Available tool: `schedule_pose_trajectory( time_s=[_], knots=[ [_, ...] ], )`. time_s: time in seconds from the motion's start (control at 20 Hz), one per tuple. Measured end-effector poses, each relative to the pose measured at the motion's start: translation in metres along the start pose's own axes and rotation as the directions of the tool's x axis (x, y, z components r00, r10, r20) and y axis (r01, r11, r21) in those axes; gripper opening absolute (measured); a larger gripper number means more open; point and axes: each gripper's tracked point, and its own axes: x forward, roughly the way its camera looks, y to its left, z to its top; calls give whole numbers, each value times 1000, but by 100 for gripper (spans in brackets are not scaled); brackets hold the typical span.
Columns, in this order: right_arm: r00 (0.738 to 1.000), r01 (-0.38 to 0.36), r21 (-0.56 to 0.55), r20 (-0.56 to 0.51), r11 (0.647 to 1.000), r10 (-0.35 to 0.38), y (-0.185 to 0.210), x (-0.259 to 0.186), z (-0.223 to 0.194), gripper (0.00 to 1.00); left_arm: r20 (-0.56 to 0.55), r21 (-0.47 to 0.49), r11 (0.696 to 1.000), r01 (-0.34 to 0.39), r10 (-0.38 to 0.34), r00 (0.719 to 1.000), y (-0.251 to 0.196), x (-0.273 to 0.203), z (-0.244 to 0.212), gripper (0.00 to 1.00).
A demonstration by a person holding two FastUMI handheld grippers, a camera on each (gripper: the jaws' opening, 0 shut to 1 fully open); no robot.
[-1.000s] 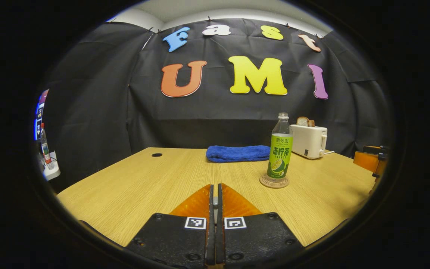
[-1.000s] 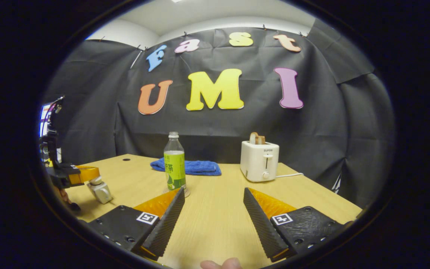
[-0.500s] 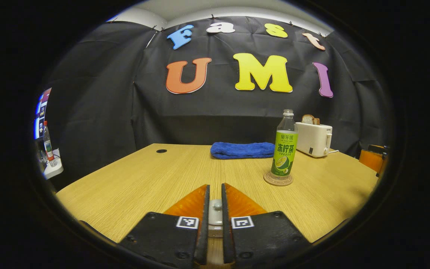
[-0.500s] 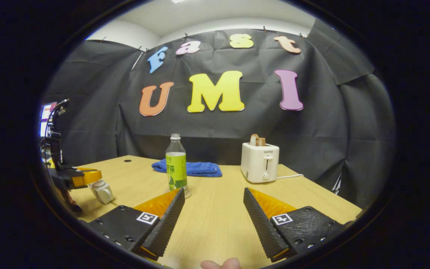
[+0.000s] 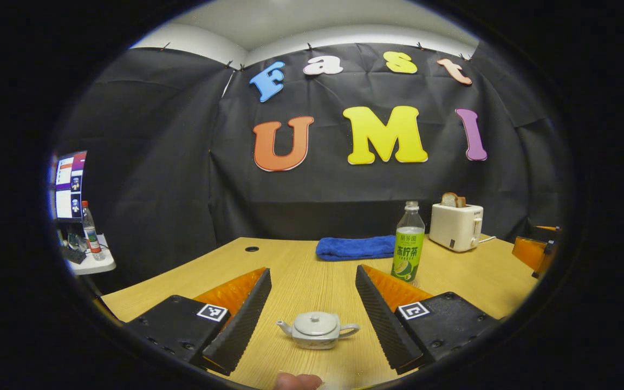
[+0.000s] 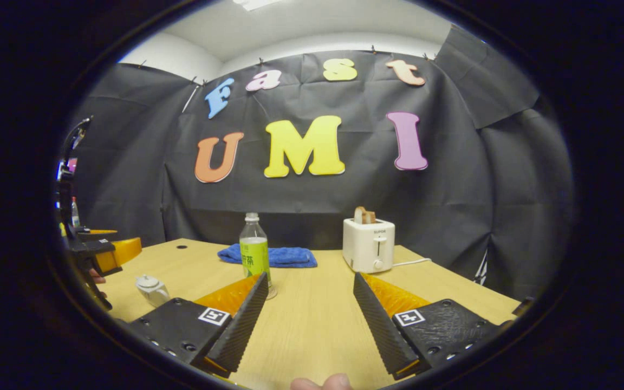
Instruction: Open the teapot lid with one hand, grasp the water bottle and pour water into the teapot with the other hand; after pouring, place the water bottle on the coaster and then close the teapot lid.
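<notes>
A small pale teapot (image 5: pixel 317 329) with its lid on stands on the wooden table (image 5: pixel 301 271), between the spread fingers of my left gripper (image 5: pixel 312 272), which is open and touches nothing. Further back right stands the green-labelled water bottle (image 5: pixel 408 250), upright and without a cap. In the right gripper view the bottle (image 6: pixel 254 253) rests on a round coaster (image 6: pixel 272 293) just past my open right gripper (image 6: pixel 310 276). The teapot (image 6: pixel 151 288) sits at the left there, with the left gripper (image 6: pixel 107 252) above and behind it.
A folded blue towel (image 5: pixel 355 247) lies behind the bottle. A white toaster (image 5: pixel 455 226) with bread in it stands at the back right, its cord trailing on the table. A side shelf with a screen and a bottle (image 5: pixel 90 238) is off the table's left edge.
My left gripper has opened off the teapot lid's knob and pulled back and up, so the whole teapot now shows between its fingers. The right gripper has barely moved.
</notes>
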Motion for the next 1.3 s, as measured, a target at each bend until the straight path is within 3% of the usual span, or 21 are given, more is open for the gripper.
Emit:
schedule_pose_trajectory(
  time_s=[0.55,0.95,1.3],
  knots=[
    [998,40,-17,45,999,-39,-7,-48,22,94,64,34,999,-12,10,998,-23,-61,24,98],
    [996,62,-27,66,998,-60,-2,-55,26,94,83,49,997,54,-58,995,-48,-66,25,99],
    [997,47,-26,61,999,-45,9,-51,21,94,74,41,999,25,-28,997,-32,-63,22,99]
  ],
)
